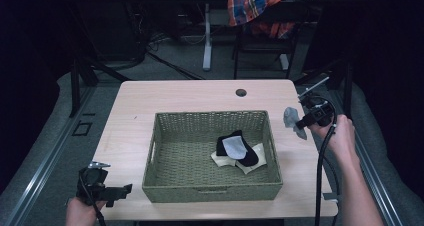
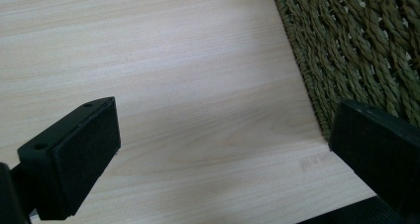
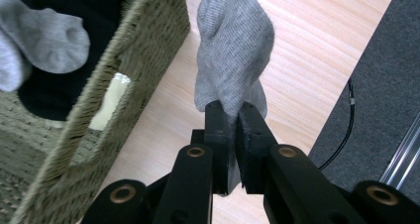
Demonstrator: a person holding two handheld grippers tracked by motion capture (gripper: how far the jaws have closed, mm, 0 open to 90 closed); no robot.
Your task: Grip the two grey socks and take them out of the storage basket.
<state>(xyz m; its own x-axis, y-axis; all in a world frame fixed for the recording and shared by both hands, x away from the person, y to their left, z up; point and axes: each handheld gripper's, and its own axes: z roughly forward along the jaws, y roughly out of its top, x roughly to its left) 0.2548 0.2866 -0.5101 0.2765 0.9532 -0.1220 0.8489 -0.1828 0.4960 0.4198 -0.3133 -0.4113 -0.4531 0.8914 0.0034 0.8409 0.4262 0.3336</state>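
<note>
My right gripper (image 1: pixel 301 125) (image 3: pixel 233 116) is shut on a grey sock (image 1: pixel 291 119) (image 3: pixel 234 48), which hangs above the table just right of the woven basket (image 1: pixel 160 186) (image 3: pixel 148 45). Inside the basket lie another grey sock (image 1: pixel 233 147) (image 3: pixel 47 40) on a black sock (image 1: pixel 246 156) (image 3: pixel 94 8), with cream socks (image 1: pixel 256 162) (image 3: pixel 110 100) beneath. My left gripper (image 1: pixel 125 190) (image 2: pixel 223 149) sits open and empty near the table's front left corner, beside the basket's wall (image 2: pixel 356 50).
The light wooden table (image 1: pixel 135 111) (image 2: pixel 173 60) has a round cable hole (image 1: pixel 241 92) at the back. Behind it stand a chair draped with a plaid cloth (image 1: pixel 255 8) and a desk leg (image 1: pixel 207 36). A cable (image 1: pixel 322 156) trails from my right gripper.
</note>
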